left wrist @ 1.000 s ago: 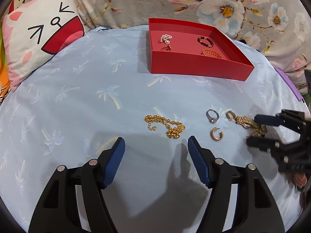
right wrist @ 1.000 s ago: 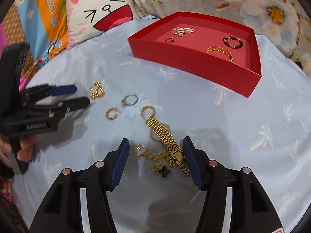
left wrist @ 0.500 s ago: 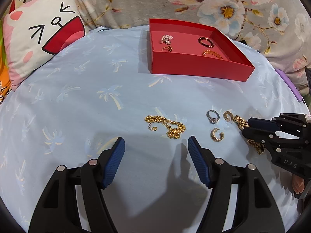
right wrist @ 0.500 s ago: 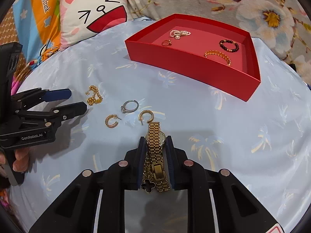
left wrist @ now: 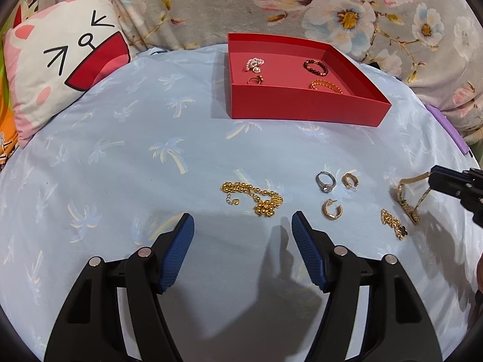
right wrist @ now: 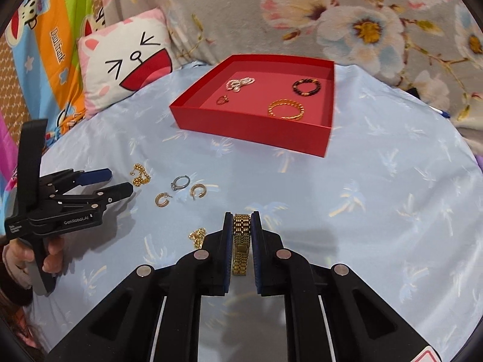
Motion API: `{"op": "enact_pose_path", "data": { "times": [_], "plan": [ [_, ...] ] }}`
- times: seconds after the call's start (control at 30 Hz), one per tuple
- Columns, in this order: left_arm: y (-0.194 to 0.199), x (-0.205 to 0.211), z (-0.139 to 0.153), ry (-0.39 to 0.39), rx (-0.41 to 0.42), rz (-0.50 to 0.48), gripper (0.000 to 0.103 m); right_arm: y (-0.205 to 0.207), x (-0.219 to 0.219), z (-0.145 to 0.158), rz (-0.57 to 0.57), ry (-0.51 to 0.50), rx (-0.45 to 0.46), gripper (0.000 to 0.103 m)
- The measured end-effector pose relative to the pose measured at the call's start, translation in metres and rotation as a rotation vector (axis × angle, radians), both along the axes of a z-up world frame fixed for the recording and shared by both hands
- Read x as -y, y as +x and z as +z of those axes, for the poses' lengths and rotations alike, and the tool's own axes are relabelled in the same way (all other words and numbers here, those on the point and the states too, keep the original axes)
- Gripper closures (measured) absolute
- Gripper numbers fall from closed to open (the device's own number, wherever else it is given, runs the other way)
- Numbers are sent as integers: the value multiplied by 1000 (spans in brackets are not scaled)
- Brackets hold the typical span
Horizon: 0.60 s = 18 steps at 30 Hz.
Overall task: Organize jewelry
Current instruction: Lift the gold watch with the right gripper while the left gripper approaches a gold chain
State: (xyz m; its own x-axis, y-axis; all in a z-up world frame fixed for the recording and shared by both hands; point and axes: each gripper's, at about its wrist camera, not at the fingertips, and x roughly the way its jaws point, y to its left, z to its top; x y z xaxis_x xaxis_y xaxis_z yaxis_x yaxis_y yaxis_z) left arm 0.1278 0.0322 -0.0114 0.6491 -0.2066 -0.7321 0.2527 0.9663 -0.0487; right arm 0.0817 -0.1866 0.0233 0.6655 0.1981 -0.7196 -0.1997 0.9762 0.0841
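Four pieces already laid in the red tray (right wrist: 253, 129) at the far edge of the bed: pearl strand (right wrist: 240, 84), small ring (right wrist: 222, 100), dark bead bracelet (right wrist: 307, 87), gold bangle (right wrist: 286, 109). Step in hand, by the look of it: lifting the gold watch (right wrist: 241, 242), pinched between the narrowly parted blue pads of the right gripper (right wrist: 241, 229), one end up in the grip, the other trailing to the sheet (seen from the left wrist camera). Next, presumably, a carry over the near wall of the tray and a release onto a bare patch of its floor, without snagging the clover chain (left wrist: 394, 223) lying just beside. Left gripper (left wrist: 243, 235) held wide open and empty, hovering near the beaded gold bracelet (left wrist: 256, 196). Waiting near the middle of the bed: silver ring (left wrist: 325, 182) and two gold hoop earrings (left wrist: 331, 208). Underneath, a pale blue sheet (left wrist: 120, 157) printed with palm trees; behind, a cat-face cushion (left wrist: 60, 69) and floral bedding (left wrist: 347, 9).
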Motion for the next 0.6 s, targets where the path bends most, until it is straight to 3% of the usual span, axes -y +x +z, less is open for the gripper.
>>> {"op": "enact_pose_path", "data": {
  "times": [0.4,0.6],
  "plan": [
    [-38,72,9,7,-6,-210,38,-38,29,-6,-97,12,-24,93],
    [-36,97,6,36,-5,-206,38,-52,36,-13,-110,24,-41,93]
  ]
}}
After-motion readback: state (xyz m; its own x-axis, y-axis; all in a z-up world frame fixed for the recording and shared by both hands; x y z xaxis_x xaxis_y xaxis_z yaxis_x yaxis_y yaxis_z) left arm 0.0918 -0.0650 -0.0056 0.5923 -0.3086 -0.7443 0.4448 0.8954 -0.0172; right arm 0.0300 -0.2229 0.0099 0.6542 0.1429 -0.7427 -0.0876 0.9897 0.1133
